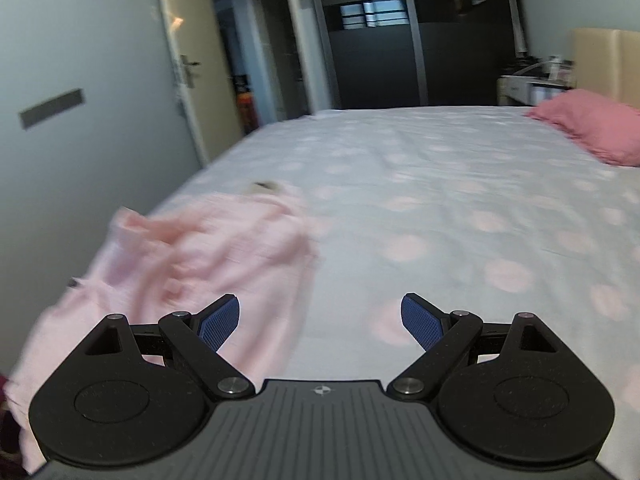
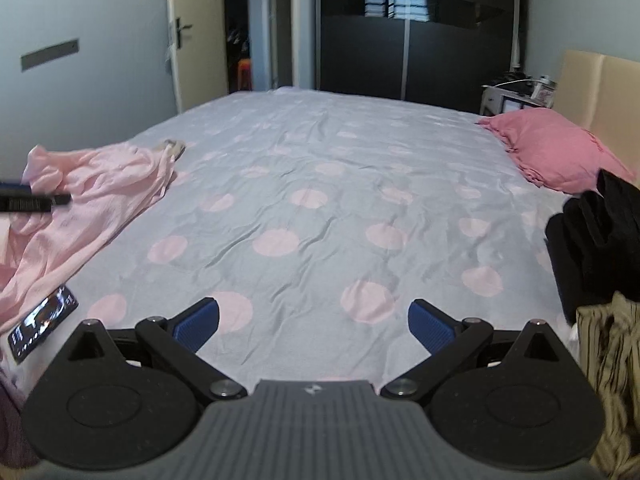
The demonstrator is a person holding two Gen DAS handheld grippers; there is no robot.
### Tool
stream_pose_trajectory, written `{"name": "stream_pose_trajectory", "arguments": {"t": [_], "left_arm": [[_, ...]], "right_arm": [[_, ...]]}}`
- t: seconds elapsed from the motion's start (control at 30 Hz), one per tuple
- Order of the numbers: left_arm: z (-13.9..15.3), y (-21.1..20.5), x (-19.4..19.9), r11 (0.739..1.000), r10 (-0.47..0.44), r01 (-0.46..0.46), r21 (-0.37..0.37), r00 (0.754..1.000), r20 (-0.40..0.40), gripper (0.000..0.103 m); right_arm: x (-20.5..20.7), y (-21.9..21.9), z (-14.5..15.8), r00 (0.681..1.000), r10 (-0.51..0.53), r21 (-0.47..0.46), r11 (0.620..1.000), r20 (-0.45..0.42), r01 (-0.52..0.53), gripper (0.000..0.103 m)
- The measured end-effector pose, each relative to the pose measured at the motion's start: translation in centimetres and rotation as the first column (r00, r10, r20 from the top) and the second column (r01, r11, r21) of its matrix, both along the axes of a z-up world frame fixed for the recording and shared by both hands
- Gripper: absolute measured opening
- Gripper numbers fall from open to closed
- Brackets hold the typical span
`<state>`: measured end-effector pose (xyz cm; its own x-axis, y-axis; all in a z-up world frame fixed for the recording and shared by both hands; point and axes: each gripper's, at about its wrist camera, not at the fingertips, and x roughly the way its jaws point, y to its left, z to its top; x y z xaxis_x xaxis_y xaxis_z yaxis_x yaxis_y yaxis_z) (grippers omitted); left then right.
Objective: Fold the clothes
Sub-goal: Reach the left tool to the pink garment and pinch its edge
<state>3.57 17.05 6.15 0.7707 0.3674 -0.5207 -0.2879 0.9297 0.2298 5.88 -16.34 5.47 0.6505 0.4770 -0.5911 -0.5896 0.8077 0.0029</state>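
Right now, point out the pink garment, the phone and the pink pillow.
pink garment (image 2: 100,184): right wrist view, middle of the crumpled cloth.
phone (image 2: 42,328): right wrist view, centre of its lit screen.
pink pillow (image 2: 556,152): right wrist view, middle of its top face.

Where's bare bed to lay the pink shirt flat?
Free: the middle of the bed, between pink shirt and pillow. Crowded: left edge with shirt and phone; right edge with dark clothes.
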Motion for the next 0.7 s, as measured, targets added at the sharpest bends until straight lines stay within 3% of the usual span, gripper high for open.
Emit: {"name": "stream_pose_trajectory", "arguments": {"t": [0.13,0.2,0.37,0.47,0.7], "left_arm": [[1.6,4.7,1.4,0.992,0.093,-0.094,0.085,0.996,0.018,0.089],[2.2,7.2,2.1,0.982,0.16,-0.164,0.093,0.986,0.045,0.089],[1.8,12.2,4.6,0.959,0.253,-0.26,0.115,0.965,0.07,0.089],[0.8,14.8,5.9,0.954,0.287,-0.291,0.079,0.957,0.051,0.088],[0.0,17.3,7.2,0.957,0.289,-0.289,0.026,0.957,-0.013,0.022]], "right_arm": [[1.4,0.3,0.4,0.999,0.053,-0.066,0.996,0.005,-0.052,0.102],[2.1,0.3,0.1,0.999,0.054,-0.089,0.995,0.006,-0.053,0.102],[4.0,0.0,-1.2,0.996,0.007,-0.008,1.0,-0.091,-0.008,0.102],[4.9,0.4,-1.9,0.992,-0.001,0.023,1.0,-0.129,0.004,0.102],[5.7,1.3,-2.9,0.991,-0.015,0.012,1.0,-0.135,0.017,0.102]]}}
